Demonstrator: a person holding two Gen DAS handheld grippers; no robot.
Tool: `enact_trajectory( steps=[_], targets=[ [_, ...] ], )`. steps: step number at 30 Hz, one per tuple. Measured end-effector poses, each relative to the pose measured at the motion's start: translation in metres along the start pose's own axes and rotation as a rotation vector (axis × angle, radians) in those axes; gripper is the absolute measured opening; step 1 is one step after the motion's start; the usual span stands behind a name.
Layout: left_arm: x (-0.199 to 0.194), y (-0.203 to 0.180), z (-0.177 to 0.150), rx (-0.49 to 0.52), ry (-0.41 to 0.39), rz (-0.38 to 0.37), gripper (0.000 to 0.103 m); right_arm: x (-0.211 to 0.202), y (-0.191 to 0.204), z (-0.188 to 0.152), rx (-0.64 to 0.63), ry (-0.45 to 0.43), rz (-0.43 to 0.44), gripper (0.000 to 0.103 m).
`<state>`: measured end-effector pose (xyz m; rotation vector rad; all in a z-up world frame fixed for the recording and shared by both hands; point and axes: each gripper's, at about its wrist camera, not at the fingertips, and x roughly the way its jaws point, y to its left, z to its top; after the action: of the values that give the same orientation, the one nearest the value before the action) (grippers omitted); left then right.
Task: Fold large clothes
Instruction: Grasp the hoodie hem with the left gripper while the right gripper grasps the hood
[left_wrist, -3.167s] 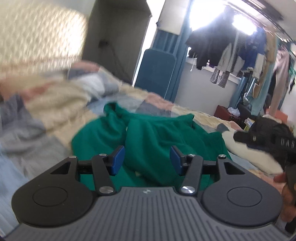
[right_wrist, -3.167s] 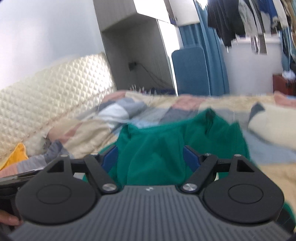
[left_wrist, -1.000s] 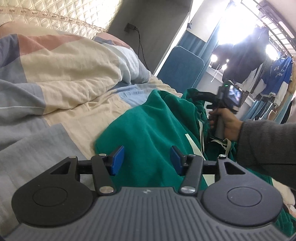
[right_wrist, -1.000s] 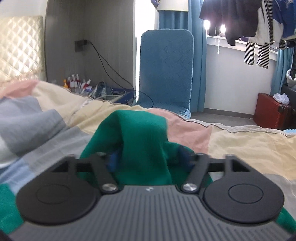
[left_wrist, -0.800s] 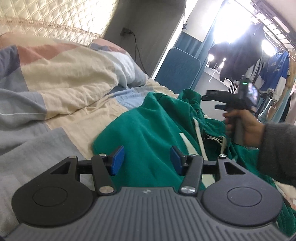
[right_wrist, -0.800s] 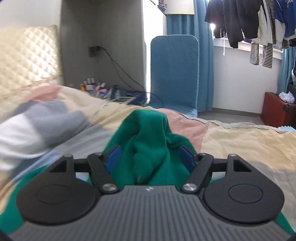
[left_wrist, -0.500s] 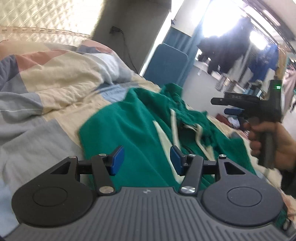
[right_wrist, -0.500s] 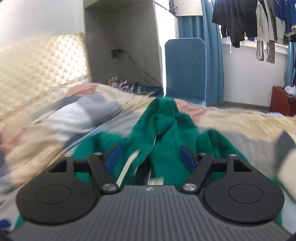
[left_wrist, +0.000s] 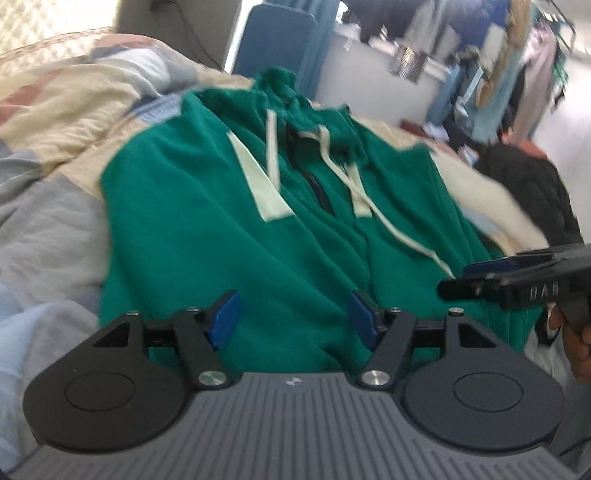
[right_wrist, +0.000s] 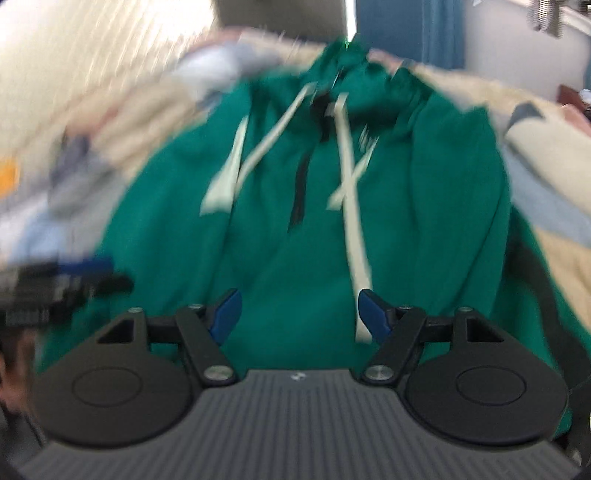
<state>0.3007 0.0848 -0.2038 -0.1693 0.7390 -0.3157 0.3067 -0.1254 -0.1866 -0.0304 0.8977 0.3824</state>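
A green hoodie (left_wrist: 207, 221) lies spread on the bed (left_wrist: 48, 206), front side up, and fills the middle of both views. Its hood end points to the top of the frame and its bottom edge runs under the tools, so that edge is hidden. Pale cords (left_wrist: 388, 218) and pale patches run down its chest beside a dark zip.

In the left wrist view the left tool (left_wrist: 293, 319) sits at the bottom middle. Its blue tips are apart and are opening wider. Nothing is pinched between them; the hoodie is only seen behind the gap. Whether the tips touch the cloth is hard to tell. At the right edge the right tool (left_wrist: 480, 278) pokes in from the side, held by a hand (left_wrist: 576, 343) that is cut off by the frame. From this side you cannot see how wide it is.

The right wrist view is very blurred. The right tool (right_wrist: 299, 317) is at the bottom middle, its tips wide apart and holding nothing. One pale cord (right_wrist: 354, 236) hangs down to just beside its right tip. At the left edge a dark smeared shape is the left tool (right_wrist: 92, 277), too blurred to read.

In the left view, a dark pile of cloth (left_wrist: 528, 184) sits at the right and a blue chair (left_wrist: 273, 37) stands at the top. Hanging clothes (left_wrist: 517, 55) in the upper right are fuzzy.
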Motion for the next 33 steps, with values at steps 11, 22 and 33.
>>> enact_trajectory(
  steps=[11,22,33],
  targets=[
    [0.012,-0.04,-0.031,0.154,0.067,0.043,0.083,0.036,0.044,-0.024,-0.306,0.089,0.001,0.088],
    [0.009,-0.044,-0.028,0.187,0.0,0.143,0.037,0.0,0.008,0.004,-0.121,-0.024,-0.045,0.033],
    [-0.064,0.05,0.066,-0.094,-0.299,0.345,0.03,-0.072,-0.127,0.101,0.04,-0.292,-0.229,0.031]
  ],
)
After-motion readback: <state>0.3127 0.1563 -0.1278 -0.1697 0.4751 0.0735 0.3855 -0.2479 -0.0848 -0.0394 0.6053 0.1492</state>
